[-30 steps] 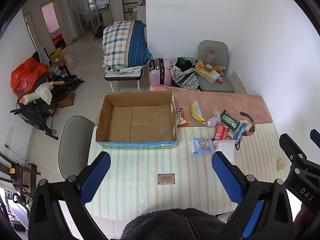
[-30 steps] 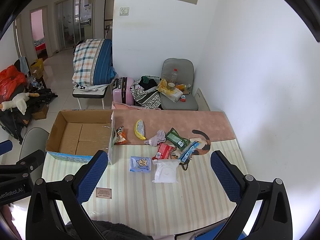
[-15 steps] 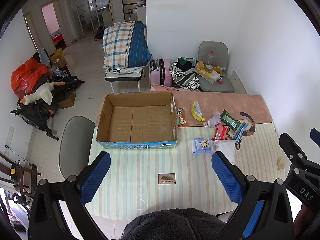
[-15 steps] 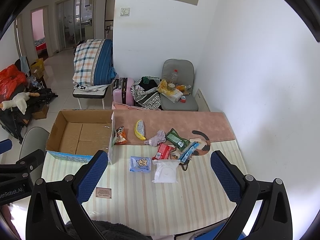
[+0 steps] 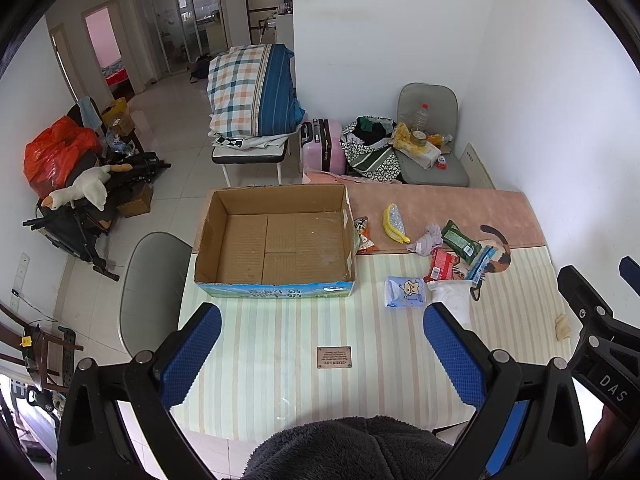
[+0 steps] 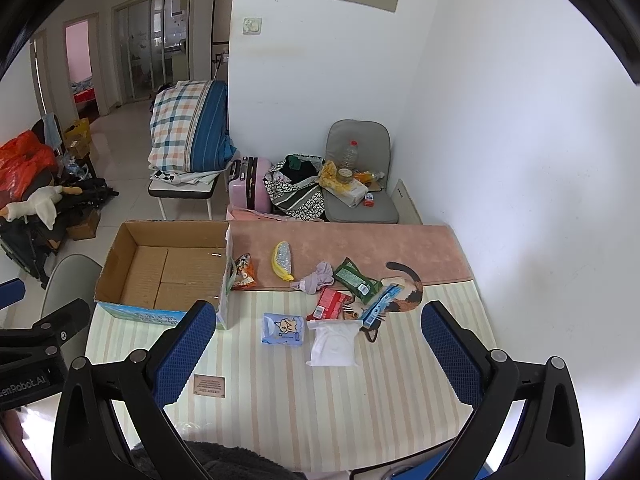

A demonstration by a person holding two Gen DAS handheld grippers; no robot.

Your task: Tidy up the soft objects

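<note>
Cardboard box (image 5: 276, 240) empty beside scattered soft packets (image 6: 332, 300), left gripper (image 5: 322, 354) and right gripper (image 6: 318, 350) wide apart, holding nothing

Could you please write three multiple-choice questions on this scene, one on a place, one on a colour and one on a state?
1. Where is the blue tissue pack relative to the white pouch?
A. To its left, on the table
B. Inside the box
C. On the grey chair

2. What colour is the banana-shaped pouch?
A. Red
B. Yellow
C. Black

3. What state is the cardboard box in?
A. Taped shut
B. Open and filled with clothes
C. Open and empty

Answers:
1 A: in the right wrist view the pack lies on the striped cloth just left of the white pouch.
2 B: its edge is yellow, with a silvery face.
3 C: the left wrist view looks straight onto its bare cardboard floor; the left gripper and the right gripper hold nothing, jaws wide apart.
</note>
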